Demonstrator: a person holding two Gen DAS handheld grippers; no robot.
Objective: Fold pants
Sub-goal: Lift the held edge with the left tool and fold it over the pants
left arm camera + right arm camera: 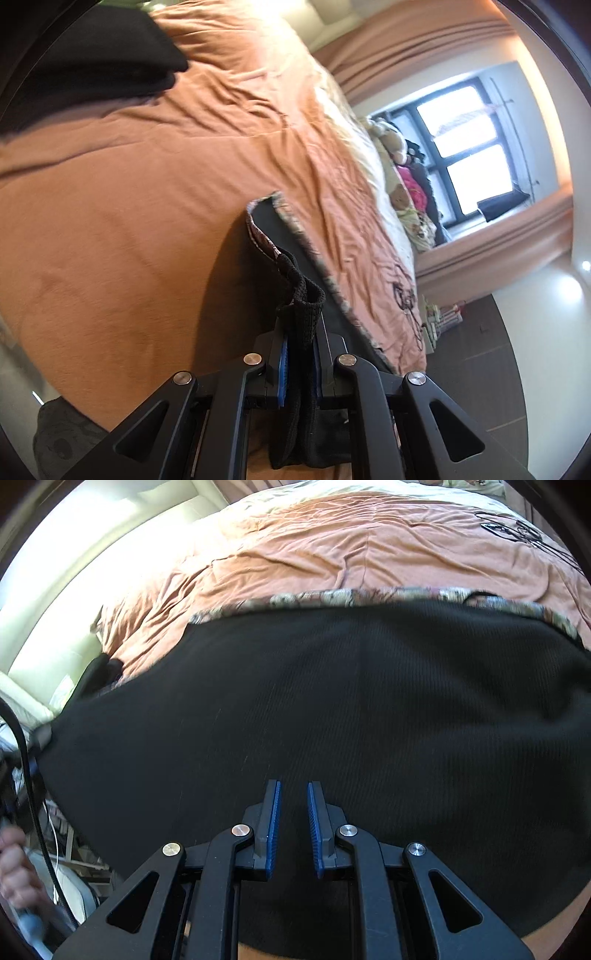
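the pants (332, 709) are matt black cloth, finely ribbed, with a patterned woven lining at the edge. the bed (314, 542) beyond them wears soft, creased orange cloth. the left claw (298, 354) is matt black plastic with ridged blue pads (283, 369) and shiny metal pins.

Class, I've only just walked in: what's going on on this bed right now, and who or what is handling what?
A person is folding black pants on a bed with an orange cover, using a handheld gripper in each hand. The left gripper is shut on a bunched edge of the black fabric, which rises off the bed. The right gripper hangs over the wide spread of the pants with its blue pads close together and nothing between them. A patterned edge shows along the far side of the pants.
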